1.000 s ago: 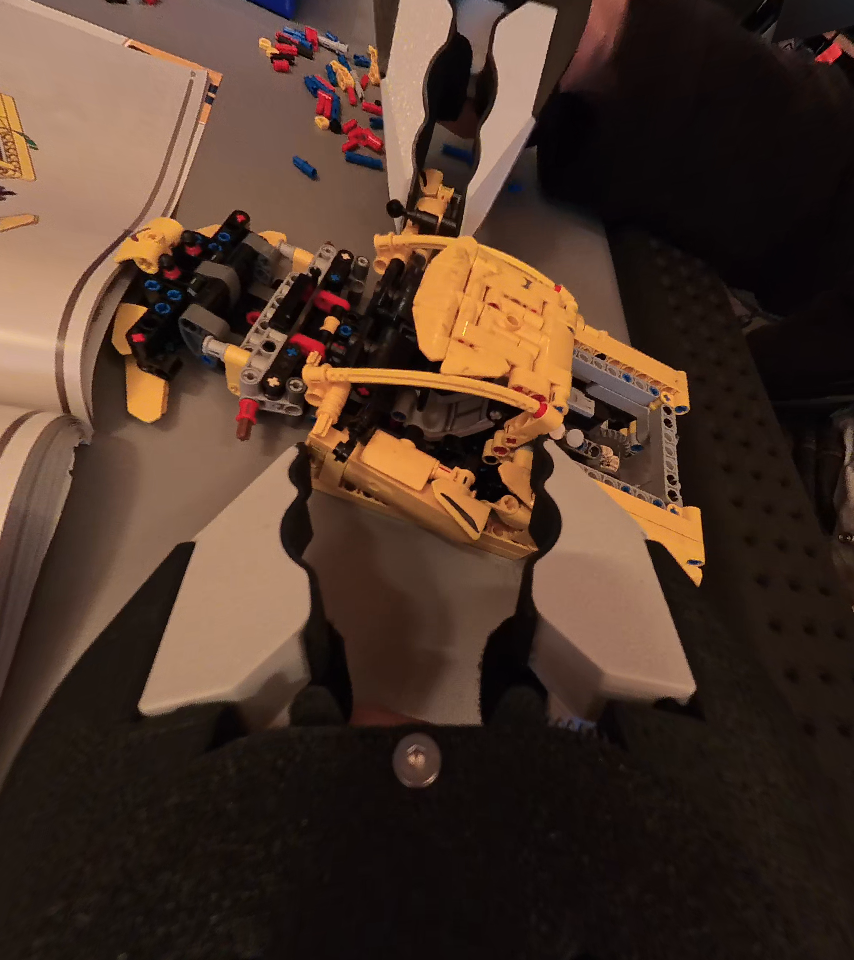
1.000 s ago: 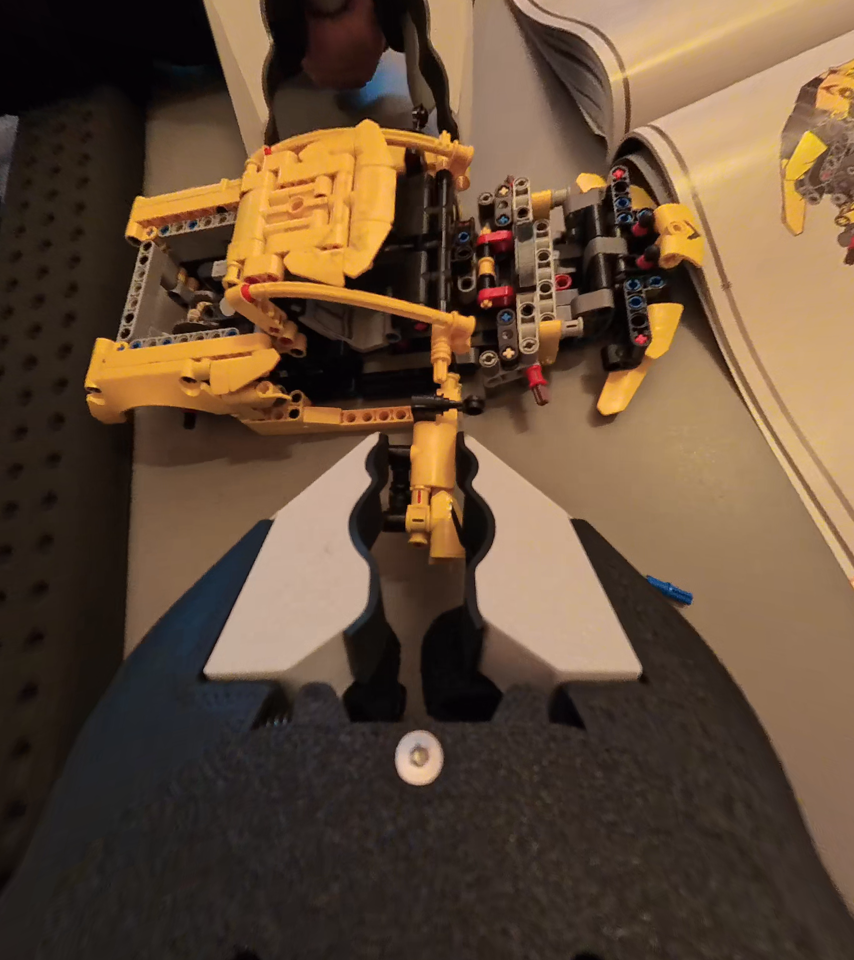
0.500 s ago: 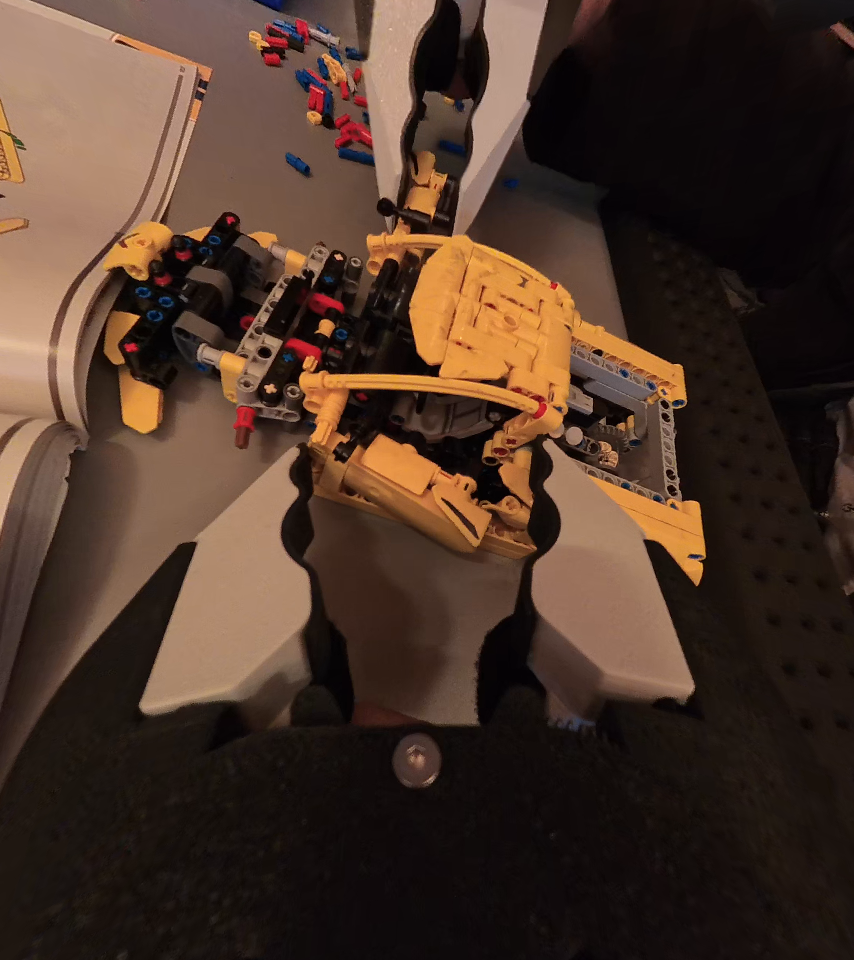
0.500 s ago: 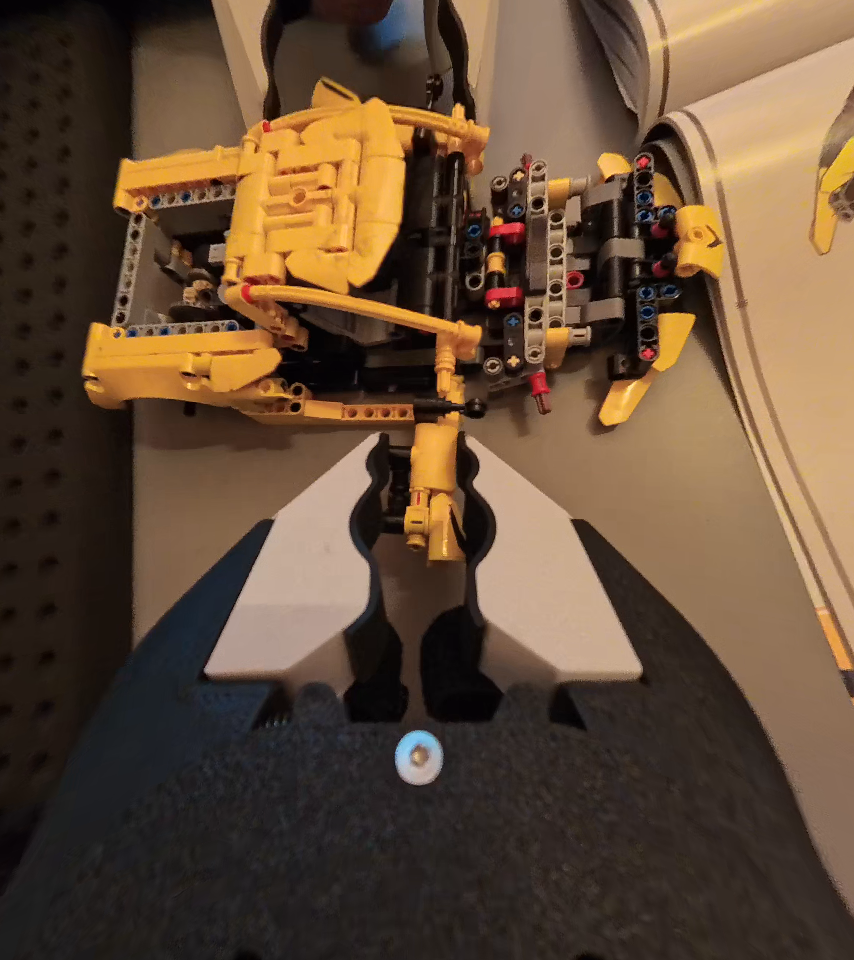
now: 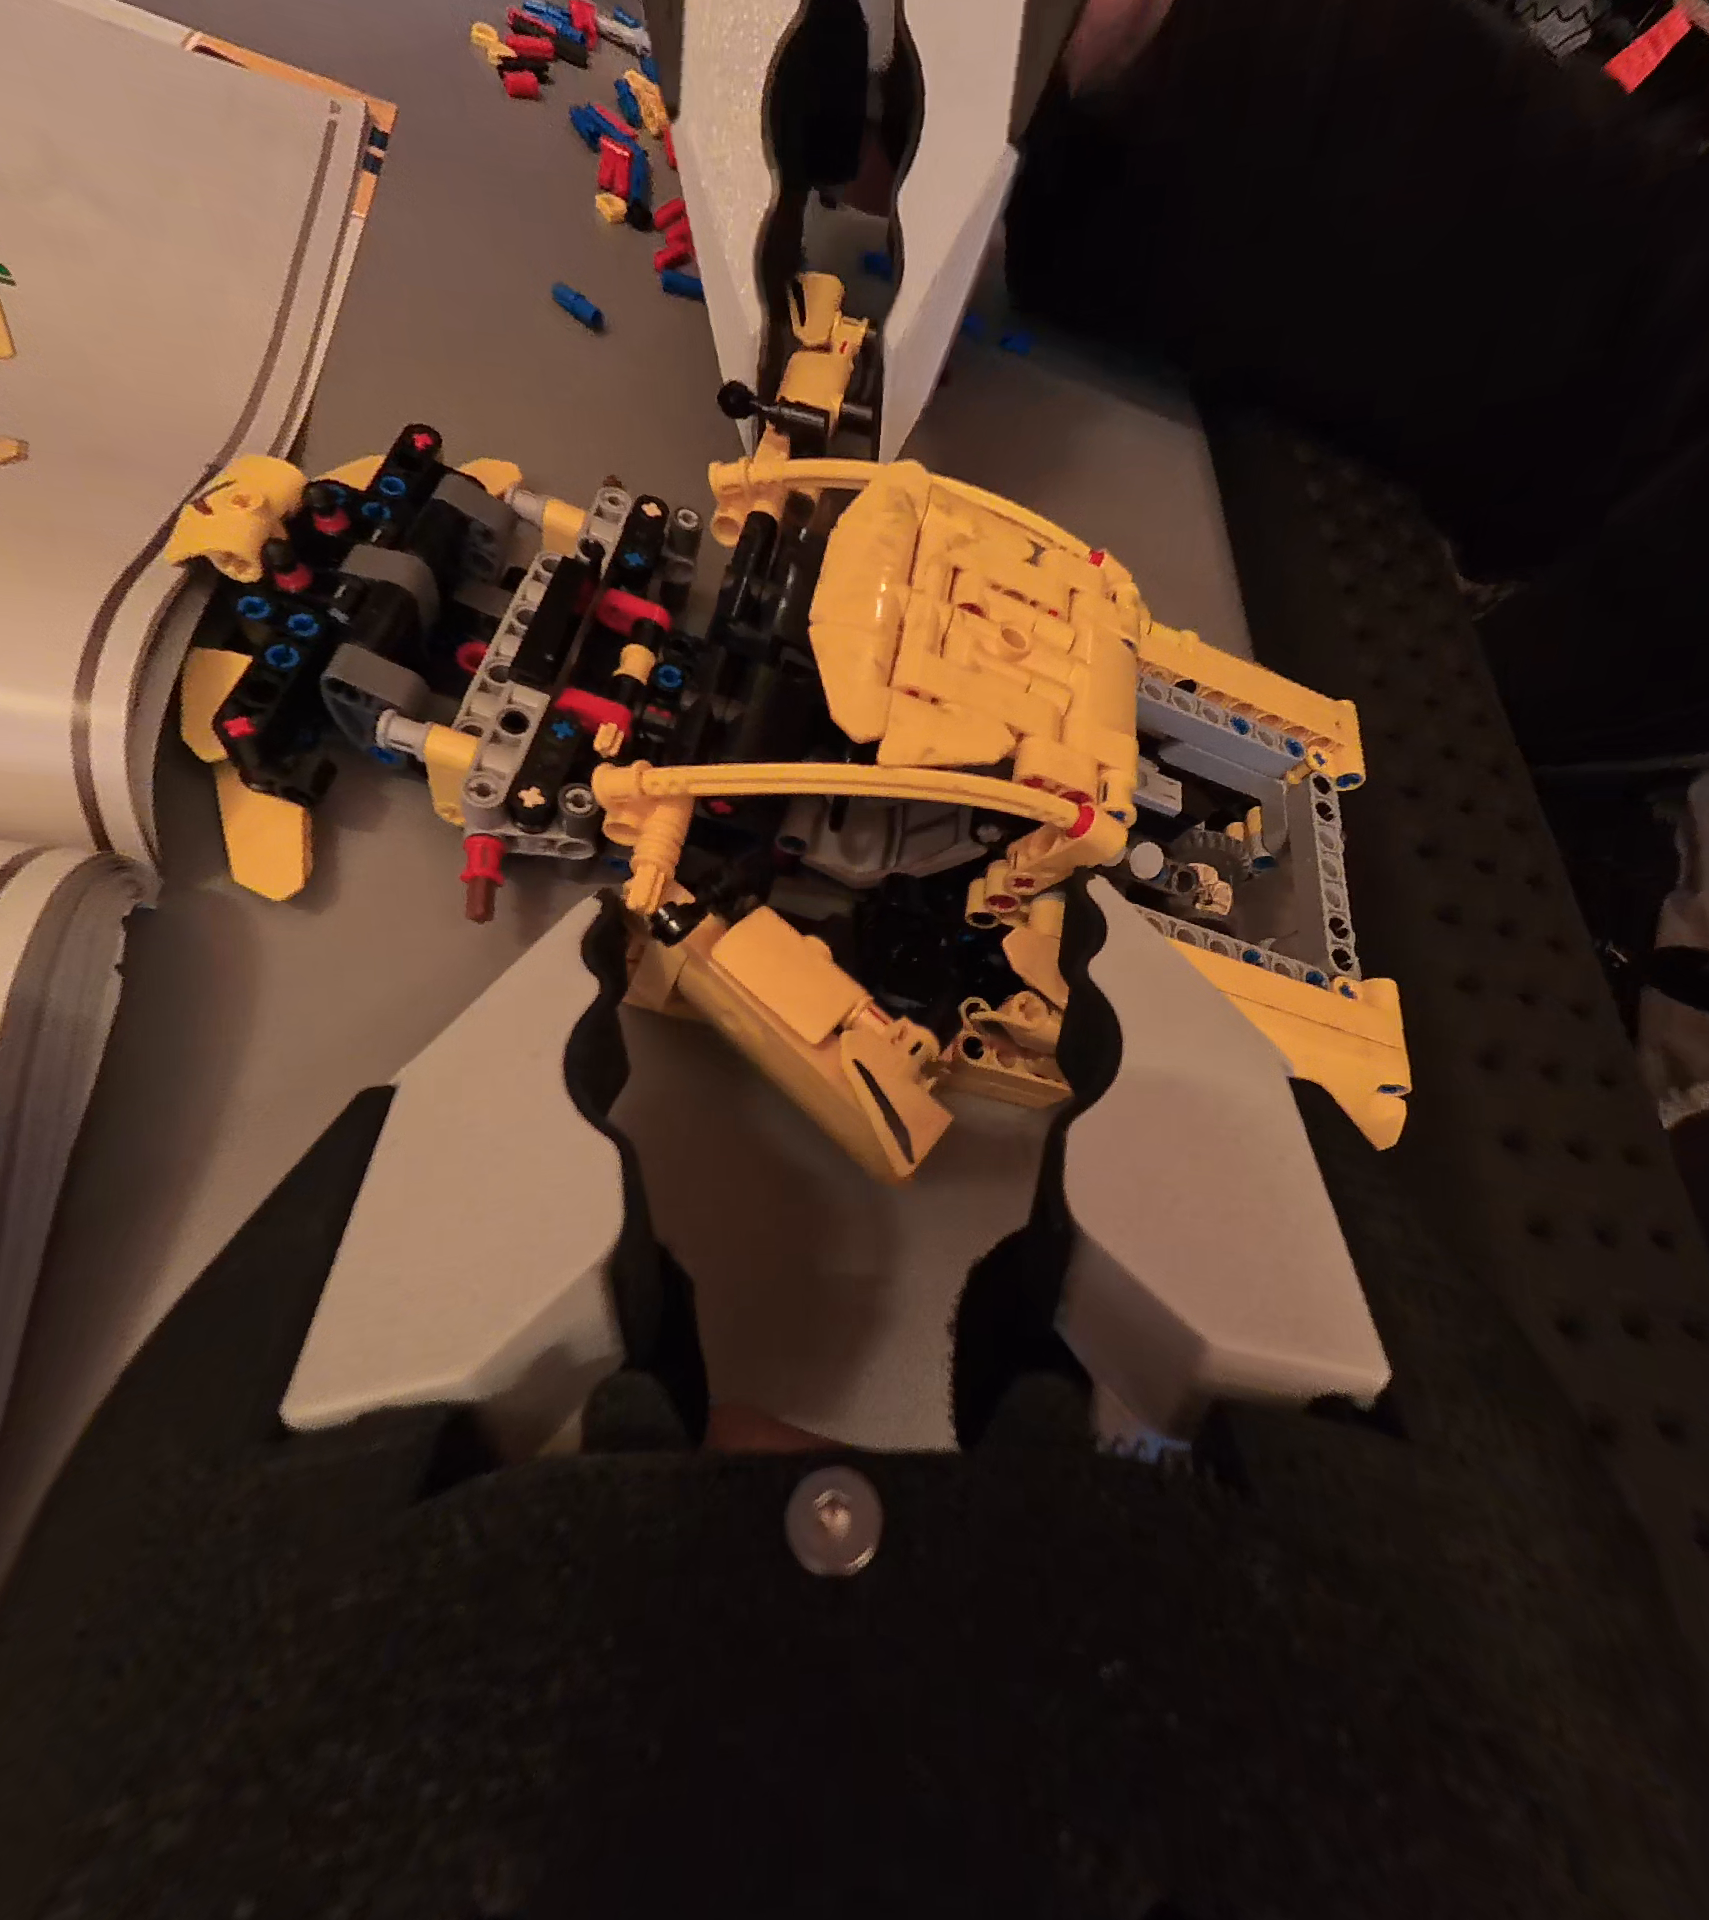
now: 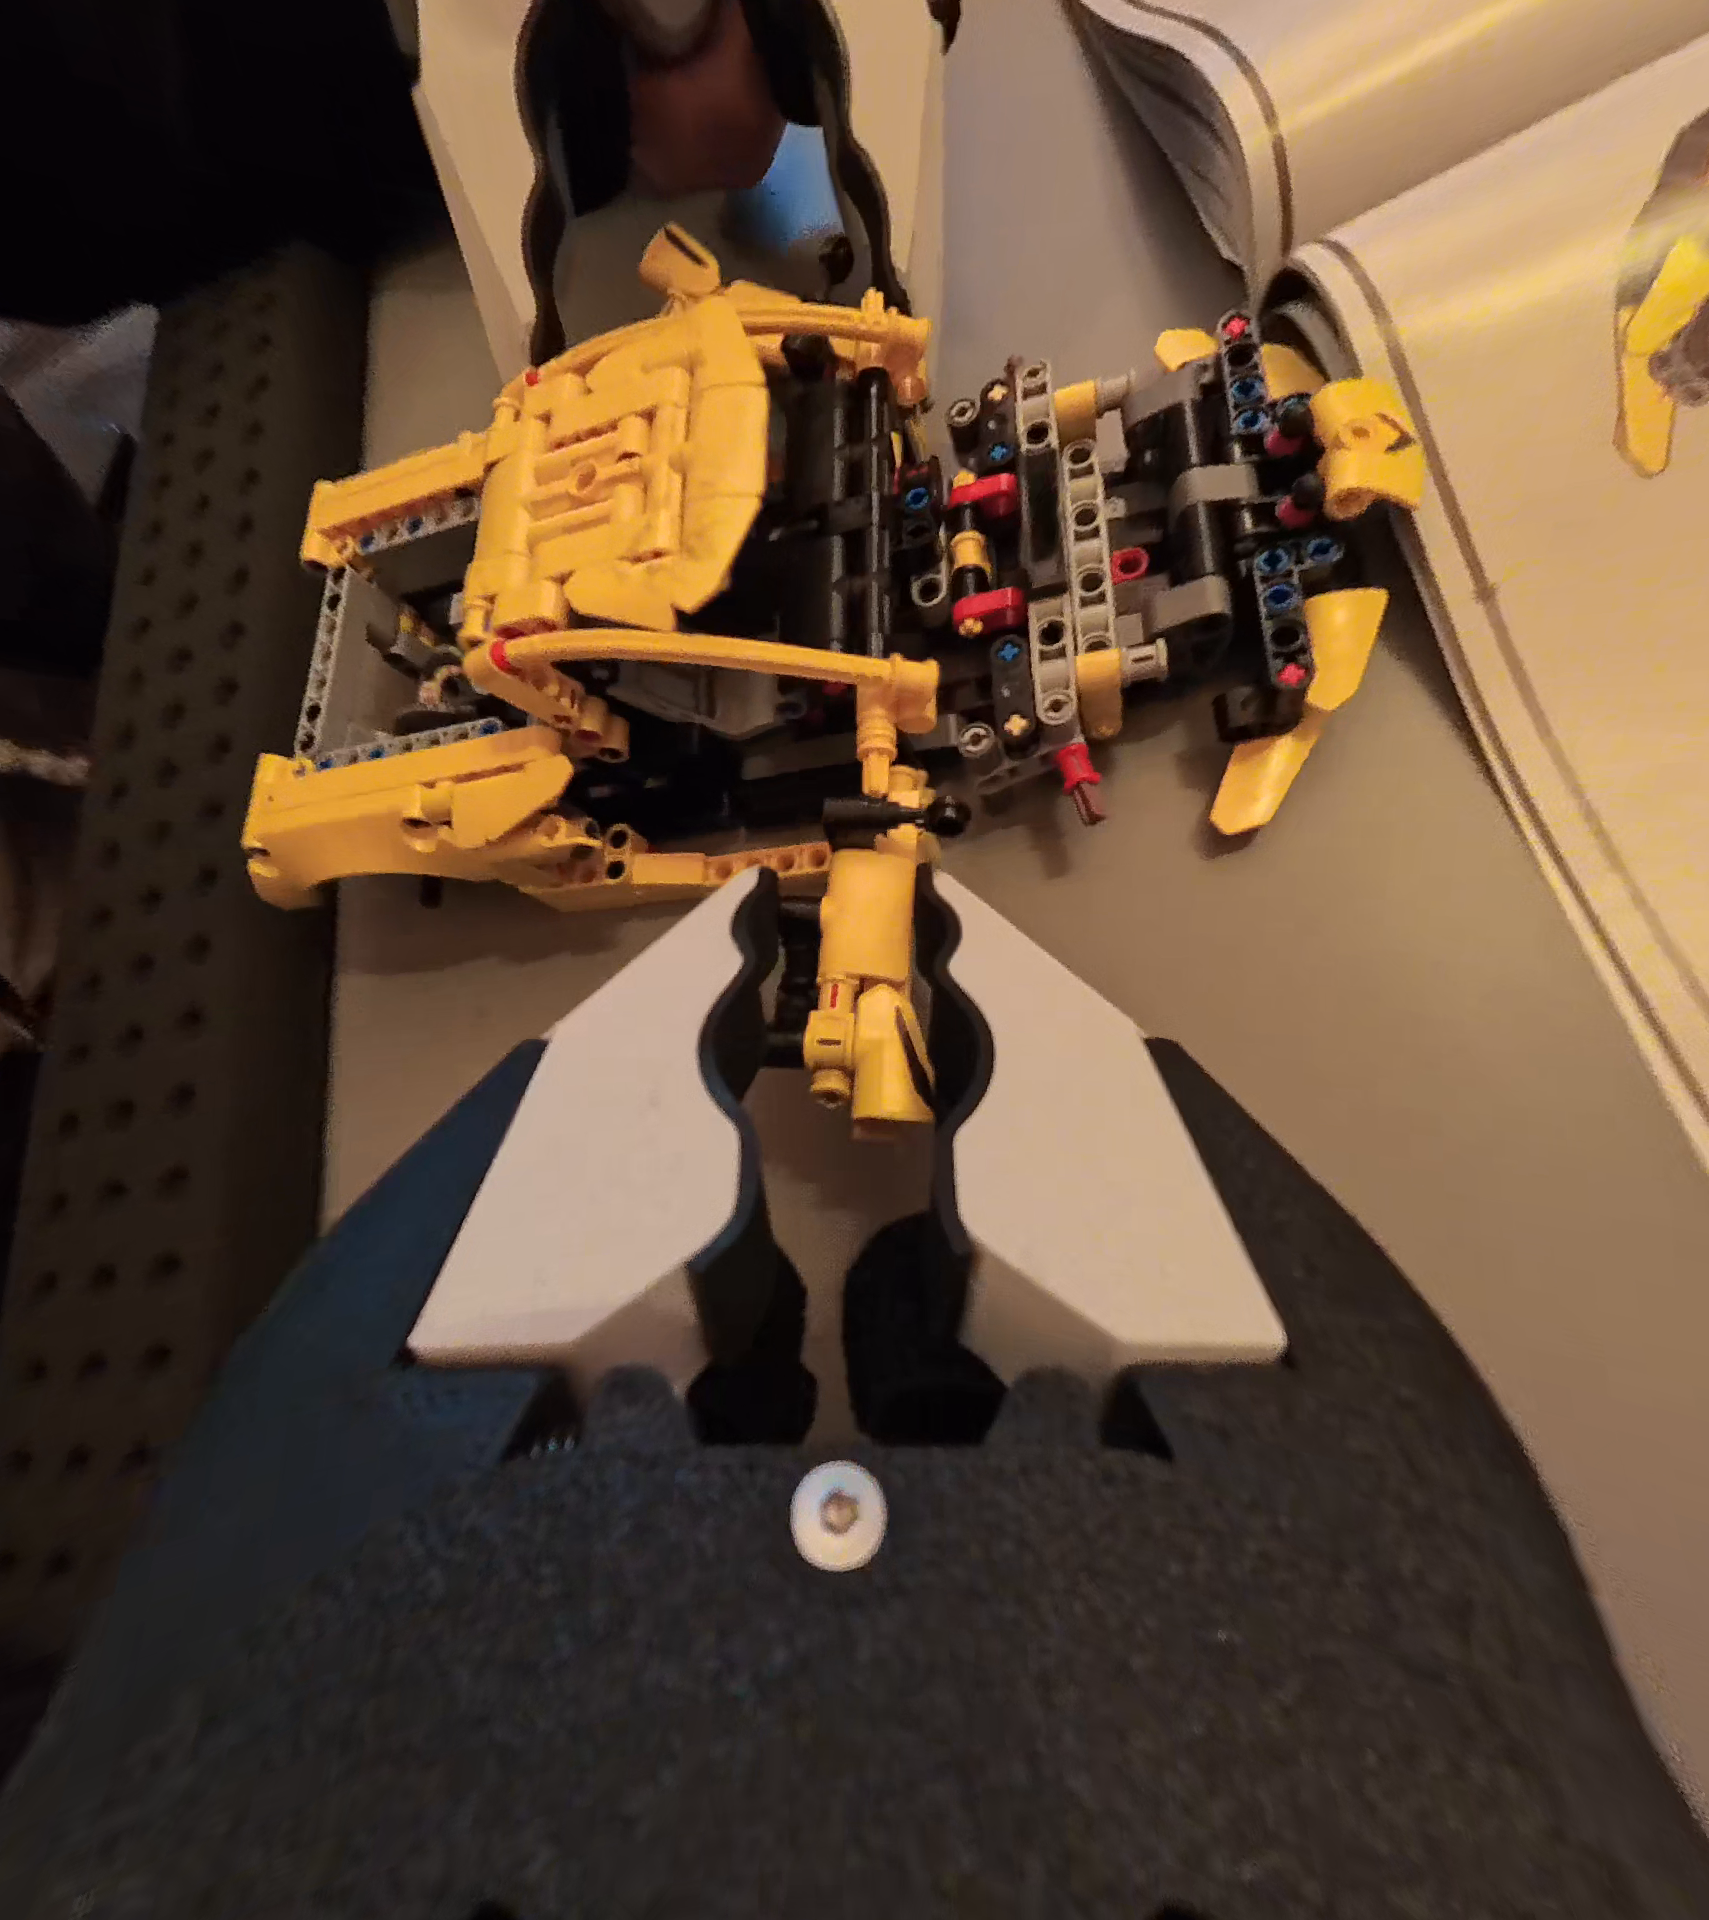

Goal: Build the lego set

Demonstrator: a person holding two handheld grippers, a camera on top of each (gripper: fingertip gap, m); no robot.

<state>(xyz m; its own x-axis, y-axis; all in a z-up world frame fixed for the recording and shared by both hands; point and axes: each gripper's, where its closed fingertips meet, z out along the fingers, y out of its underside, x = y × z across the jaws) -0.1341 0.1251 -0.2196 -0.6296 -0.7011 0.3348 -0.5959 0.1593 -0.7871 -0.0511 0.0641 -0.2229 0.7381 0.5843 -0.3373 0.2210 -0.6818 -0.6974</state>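
Showing loose pieces left-view only

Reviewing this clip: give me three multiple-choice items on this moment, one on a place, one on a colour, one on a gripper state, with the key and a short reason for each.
1. Where does the open instruction booklet lie in the left wrist view?
A. left of the model
B. right of the model
C. under the left gripper

2. What colour is the curved roof panel of the partly built brick car model?
A. red
B. yellow
C. blue

3. What is the right gripper doing?
A. open over bare table
B. shut on a loose blue pin
C. shut on the small yellow door subassembly at the model's side

Key: 1 A, the pages fill that view's left edge beside the model's front. 2 B, the panel is yellow in both views. 3 C, both fingers press the yellow piece.
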